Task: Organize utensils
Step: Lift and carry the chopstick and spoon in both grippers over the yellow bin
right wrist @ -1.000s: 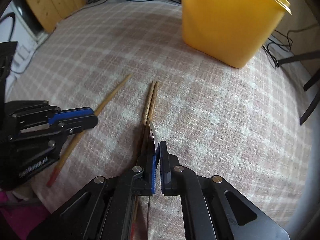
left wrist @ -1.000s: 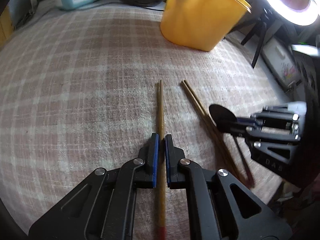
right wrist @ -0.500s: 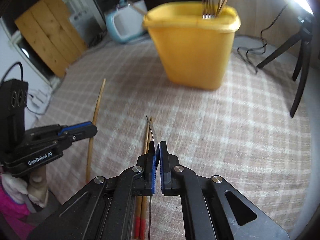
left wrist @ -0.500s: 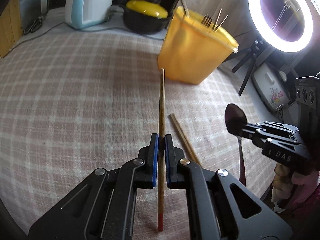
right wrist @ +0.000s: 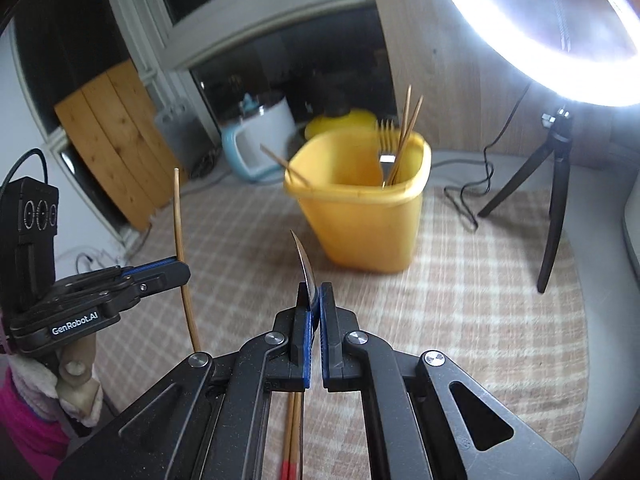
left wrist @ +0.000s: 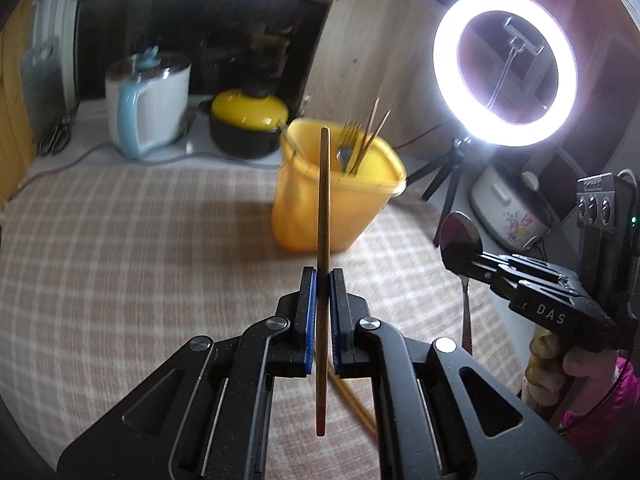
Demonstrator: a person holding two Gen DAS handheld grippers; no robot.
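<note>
Left gripper (left wrist: 323,276) clamps chopstick (left wrist: 323,216), right gripper (right wrist: 315,292) clamps spoon (right wrist: 306,268); yellow tub (right wrist: 360,220) w/ fork ahead.

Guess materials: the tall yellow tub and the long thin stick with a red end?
Tall yellow tub: probably plastic, with a smooth, slightly translucent wall and moulded rim. Long thin stick with a red end: likely wood or bamboo, brown and matte, red tip apparently painted.

Table surface (left wrist: 120,264): covered by a pink-and-cream checked cloth. Standing on it: one yellow plastic tub (right wrist: 360,216) (far centre). Lying flat: a pair of red-tipped chopsticks (right wrist: 294,436) at the near edge. One black tripod (right wrist: 554,208) stands at the right, legs on the cloth.
</note>
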